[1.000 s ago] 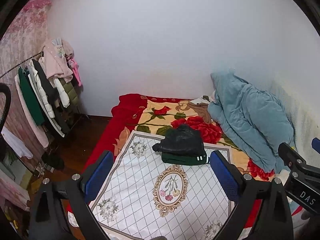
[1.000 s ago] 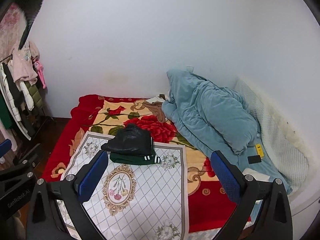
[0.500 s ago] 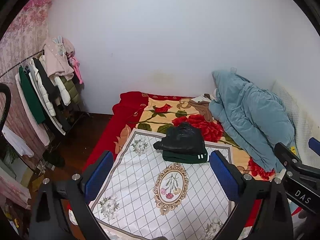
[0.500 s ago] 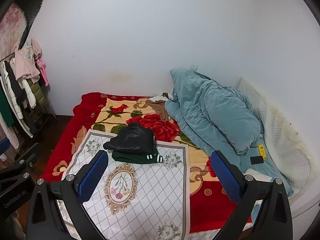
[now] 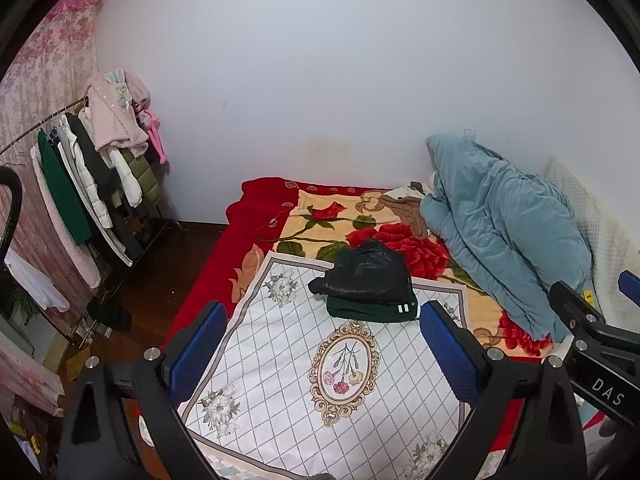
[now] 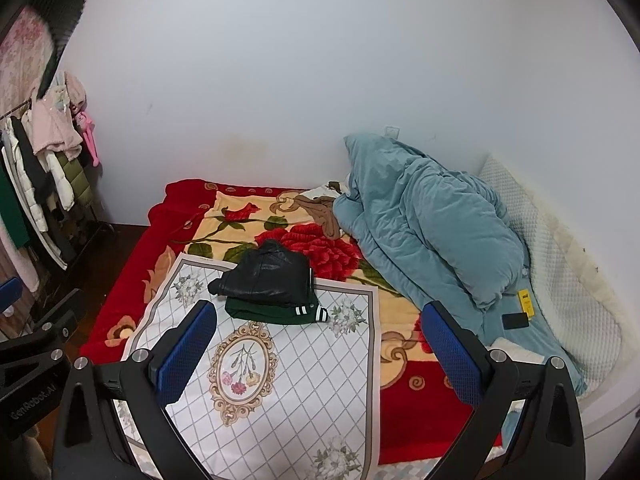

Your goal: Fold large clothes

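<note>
A folded black jacket (image 5: 368, 272) lies on top of a folded dark green garment (image 5: 370, 310) on a white patterned cloth (image 5: 304, 372) spread over the bed. The pile also shows in the right wrist view, black jacket (image 6: 266, 278) above green garment (image 6: 276, 312). My left gripper (image 5: 324, 356) is open and empty, held well back from the pile above the cloth. My right gripper (image 6: 316, 354) is open and empty, also short of the pile. The right gripper's body shows at the left view's right edge (image 5: 596, 344).
A red floral blanket (image 6: 320, 248) covers the bed. A crumpled blue quilt (image 6: 432, 224) and a white pillow (image 6: 560, 272) lie at the right. A brown garment (image 6: 320, 212) lies by the wall. A clothes rack (image 5: 80, 184) stands at the left on dark floor.
Both grippers have drifted slightly, so the bed and pile sit a little higher and further left in the views. Both grippers stay open and empty.
</note>
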Tool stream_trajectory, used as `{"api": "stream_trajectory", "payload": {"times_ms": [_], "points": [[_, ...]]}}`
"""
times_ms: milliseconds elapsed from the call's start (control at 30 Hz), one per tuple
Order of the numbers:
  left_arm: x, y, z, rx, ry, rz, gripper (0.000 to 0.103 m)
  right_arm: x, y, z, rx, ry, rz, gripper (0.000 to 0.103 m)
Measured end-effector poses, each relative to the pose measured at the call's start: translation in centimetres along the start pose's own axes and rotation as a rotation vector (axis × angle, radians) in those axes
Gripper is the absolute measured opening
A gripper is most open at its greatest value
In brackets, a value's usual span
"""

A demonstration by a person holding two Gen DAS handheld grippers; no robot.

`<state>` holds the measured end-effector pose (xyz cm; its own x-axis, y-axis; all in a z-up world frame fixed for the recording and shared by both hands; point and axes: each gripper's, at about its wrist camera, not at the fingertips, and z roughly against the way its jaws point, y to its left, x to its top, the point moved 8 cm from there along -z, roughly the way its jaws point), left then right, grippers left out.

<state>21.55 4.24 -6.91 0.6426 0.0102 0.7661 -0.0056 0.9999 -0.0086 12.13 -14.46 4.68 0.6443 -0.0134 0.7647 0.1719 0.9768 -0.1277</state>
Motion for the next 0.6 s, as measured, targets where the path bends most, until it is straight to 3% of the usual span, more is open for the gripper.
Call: {"api": "stream_trajectory", "payload": {"times_ms": [600], "points": [[-0.31,0.09,-0.04,-0.002,0.006,-0.002,0.098,-0.25,0.51,-0.63,0.008,0.006,0.004,0.103]]}}
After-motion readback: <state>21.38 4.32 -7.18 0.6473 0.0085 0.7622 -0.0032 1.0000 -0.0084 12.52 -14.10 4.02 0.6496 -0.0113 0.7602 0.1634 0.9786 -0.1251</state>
